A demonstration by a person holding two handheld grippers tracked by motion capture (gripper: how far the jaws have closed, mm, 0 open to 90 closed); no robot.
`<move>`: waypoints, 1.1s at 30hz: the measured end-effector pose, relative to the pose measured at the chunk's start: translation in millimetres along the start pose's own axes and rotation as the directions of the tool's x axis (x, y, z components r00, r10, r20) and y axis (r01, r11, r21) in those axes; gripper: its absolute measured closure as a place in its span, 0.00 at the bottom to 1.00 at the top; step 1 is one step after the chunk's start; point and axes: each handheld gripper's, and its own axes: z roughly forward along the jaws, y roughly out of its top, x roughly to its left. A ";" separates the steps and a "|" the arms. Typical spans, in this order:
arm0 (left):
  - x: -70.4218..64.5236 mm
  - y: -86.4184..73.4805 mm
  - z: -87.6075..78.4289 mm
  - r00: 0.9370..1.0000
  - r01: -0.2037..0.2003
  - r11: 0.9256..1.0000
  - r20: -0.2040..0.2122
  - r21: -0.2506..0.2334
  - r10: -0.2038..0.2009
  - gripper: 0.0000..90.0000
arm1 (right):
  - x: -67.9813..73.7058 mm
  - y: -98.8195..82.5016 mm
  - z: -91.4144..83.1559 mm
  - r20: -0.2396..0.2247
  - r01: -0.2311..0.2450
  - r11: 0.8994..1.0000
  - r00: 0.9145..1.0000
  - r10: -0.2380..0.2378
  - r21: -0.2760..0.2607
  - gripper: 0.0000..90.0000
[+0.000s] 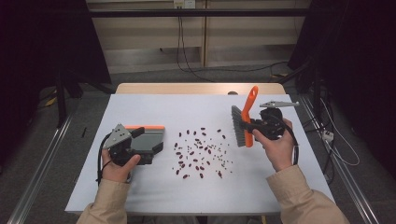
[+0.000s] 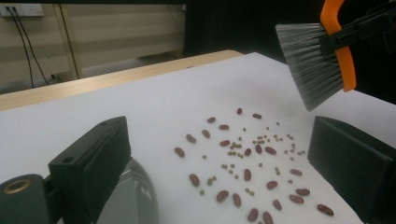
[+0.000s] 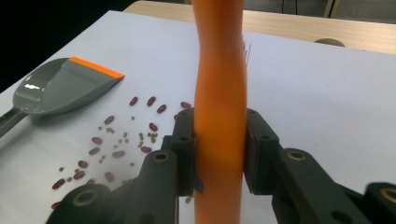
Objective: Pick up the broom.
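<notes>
Red beans and small green ones lie scattered mid-table, and they also appear in the left gripper view and the right gripper view. A grey dustpan with an orange lip lies to their left. My left gripper is over its handle end with its jaws open wide, and a bit of the pan shows low between them. My right gripper is shut on the orange handle of a brush. The brush's grey bristles hang right of the beans.
A white sheet covers the table, and bare wood shows at the far edge. Metal rails run along the floor on both sides. Cables hang by the back wall.
</notes>
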 end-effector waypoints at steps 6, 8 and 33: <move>11.6 -13.8 -11.5 1.000 0.019 1.000 -0.020 0.002 -0.019 0.06 | -7.9 -2.7 -3.9 0.020 -0.001 0.999 1.000 0.000 0.038 0.78; 14.1 -16.9 -14.9 1.000 0.017 1.000 -0.024 0.003 -0.017 0.06 | -10.1 -3.5 -5.2 0.027 0.000 0.999 1.000 -0.001 0.050 0.78; 15.3 -32.9 -15.1 1.000 0.027 0.999 -0.005 0.032 -0.027 0.06 | -39.6 -17.4 19.1 0.105 -0.061 0.983 0.994 0.043 0.171 0.79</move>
